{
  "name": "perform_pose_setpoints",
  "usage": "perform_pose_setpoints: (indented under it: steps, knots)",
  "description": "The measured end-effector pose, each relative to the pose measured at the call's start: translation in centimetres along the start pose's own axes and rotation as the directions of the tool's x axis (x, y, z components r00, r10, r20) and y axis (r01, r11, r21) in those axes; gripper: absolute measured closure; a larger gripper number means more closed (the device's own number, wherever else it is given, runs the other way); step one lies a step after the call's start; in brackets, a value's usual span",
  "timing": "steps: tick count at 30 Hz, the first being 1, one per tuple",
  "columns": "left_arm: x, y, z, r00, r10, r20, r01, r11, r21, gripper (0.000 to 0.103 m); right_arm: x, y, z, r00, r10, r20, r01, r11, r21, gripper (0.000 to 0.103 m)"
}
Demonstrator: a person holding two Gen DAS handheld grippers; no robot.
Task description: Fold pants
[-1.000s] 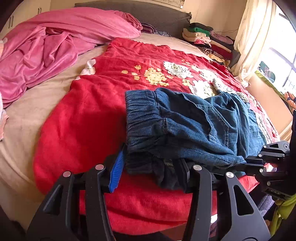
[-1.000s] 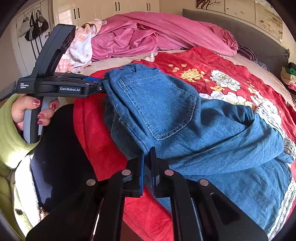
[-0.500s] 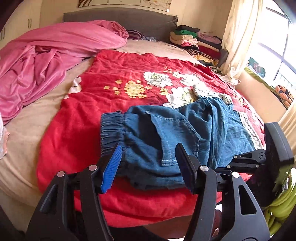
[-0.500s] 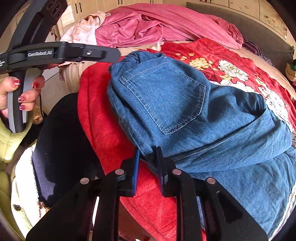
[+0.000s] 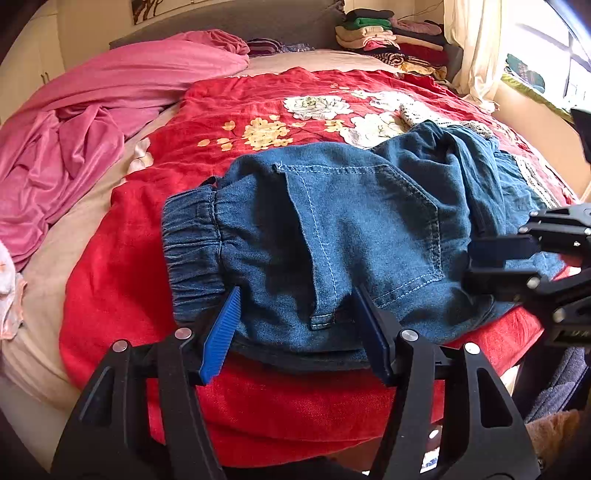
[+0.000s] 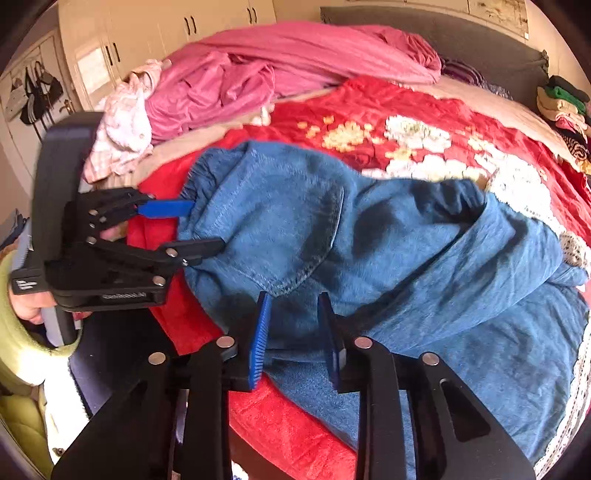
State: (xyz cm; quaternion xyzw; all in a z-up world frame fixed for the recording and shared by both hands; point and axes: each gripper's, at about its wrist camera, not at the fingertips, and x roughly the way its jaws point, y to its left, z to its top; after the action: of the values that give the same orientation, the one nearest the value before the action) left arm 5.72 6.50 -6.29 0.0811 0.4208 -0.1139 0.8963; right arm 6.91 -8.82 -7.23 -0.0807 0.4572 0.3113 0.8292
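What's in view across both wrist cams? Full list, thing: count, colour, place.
denim pants: one, blue, bunched on the red blanket near the bed's front edge
red blanket: one, red with floral print, spread over the bed
pink bedding: one heap, pink, far left of the bed
folded clothes stack: one pile, mixed colours, by the headboard
curtain: one, cream, at the window
wardrobe doors: cream, back wall
left claw: open, pants between its jaws
right claw: has just been opening, pants between its jaws

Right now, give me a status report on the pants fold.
Left hand-held gripper and right hand-held gripper open, jaws just opened, straddling denim. Jeans folded over, on red blanket. Nothing in the way.
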Motion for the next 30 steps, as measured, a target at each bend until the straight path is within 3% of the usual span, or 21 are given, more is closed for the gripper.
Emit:
perform_pose_setpoints:
  steps: [4,6,8,10,13,15,23,25,30]
  knots:
    - [-1.1,0.0,0.2,1.000,-0.016,0.009,0.016,1.000,-0.020,0.047,-1.2,-0.9,-0.3,0.998,0.035,0.043,-0.037,0.999,0.032,0.073]
    - [-3.3,0.6,0.8,0.996,-0.069,0.058,0.072,0.995,-0.065,0.033,-4.2,-2.2,0.1,0.990,0.030,0.139,-0.037,0.998,0.045,0.067]
    - [-5.5,1.0,1.7,0.989,-0.084,0.122,0.095,0.992,-0.088,0.029,-6.8,-4.3,0.7,0.978,-0.029,0.205,0.012,0.996,0.085,0.056]
    - [-6.8,0.7,2.9,0.983,-0.082,0.165,0.095,0.993,-0.076,0.026,-8.5,-7.0,1.8,0.969,-0.094,0.230,0.064,0.989,0.135,0.054]
    - [-6.9,-0.3,4.8,0.975,-0.134,0.178,0.147,0.988,-0.057,0.019,-9.6,-11.0,3.1,0.958,-0.191,0.216,0.144,0.966,0.215,0.051]
    - [-6.3,-1.6,5.9,0.973,-0.159,0.168,0.168,0.985,-0.039,0.011,-9.8,-13.1,4.0,0.955,-0.219,0.201,0.167,0.954,0.248,0.048]
    - [-1.7,-8.3,8.3,0.957,-0.281,0.067,0.279,0.959,0.040,0.010,-8.5,-17.7,7.1,0.952,-0.280,0.124,0.233,0.925,0.300,0.036]
    - [-0.2,-9.4,8.1,0.955,-0.296,0.027,0.295,0.955,0.026,0.010,-7.9,-18.3,7.7,0.956,-0.274,0.109,0.232,0.927,0.295,0.032]
    - [2.1,-10.6,6.8,0.928,-0.369,-0.041,0.366,0.928,-0.066,0.010,-5.3,-19.4,9.6,0.963,-0.260,0.069,0.229,0.928,0.294,0.031]
